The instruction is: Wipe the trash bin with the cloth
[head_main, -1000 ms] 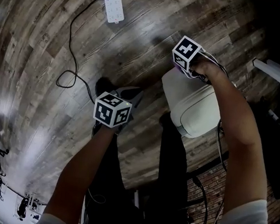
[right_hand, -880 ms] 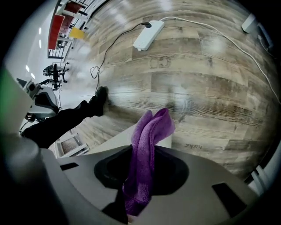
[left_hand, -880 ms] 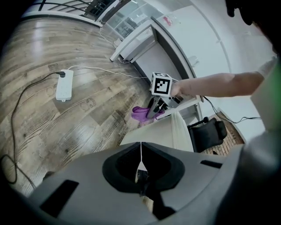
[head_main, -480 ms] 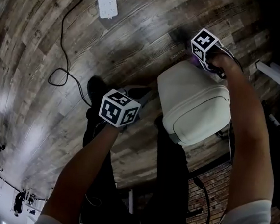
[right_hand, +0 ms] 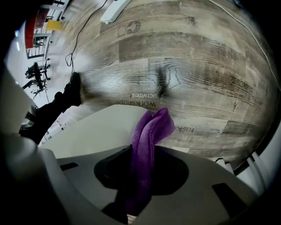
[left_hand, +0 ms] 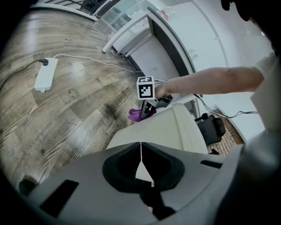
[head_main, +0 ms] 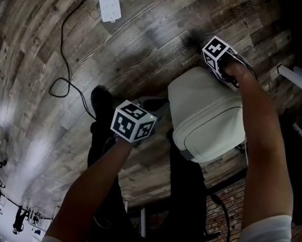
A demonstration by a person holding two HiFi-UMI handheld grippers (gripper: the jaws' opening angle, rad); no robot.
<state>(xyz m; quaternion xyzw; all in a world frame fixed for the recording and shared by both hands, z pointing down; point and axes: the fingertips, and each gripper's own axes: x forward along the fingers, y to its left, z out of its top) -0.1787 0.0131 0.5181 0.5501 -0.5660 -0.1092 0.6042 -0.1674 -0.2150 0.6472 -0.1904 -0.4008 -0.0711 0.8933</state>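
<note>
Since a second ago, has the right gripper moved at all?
Yes. The right gripper, holding the cloth, slid rightward along the far edge of the trash bin, away from the power strip.

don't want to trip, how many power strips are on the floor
1. The power strip lies on the floor at the head view's top left; others may be hidden.

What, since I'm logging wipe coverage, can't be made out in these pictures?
White plastic trash bin: base and sides, head view, hidden beneath its own top.
Purple cloth: whether it touches the bin; right gripper view sees it end-on, left gripper view too small, head view covered by right hand.
</note>
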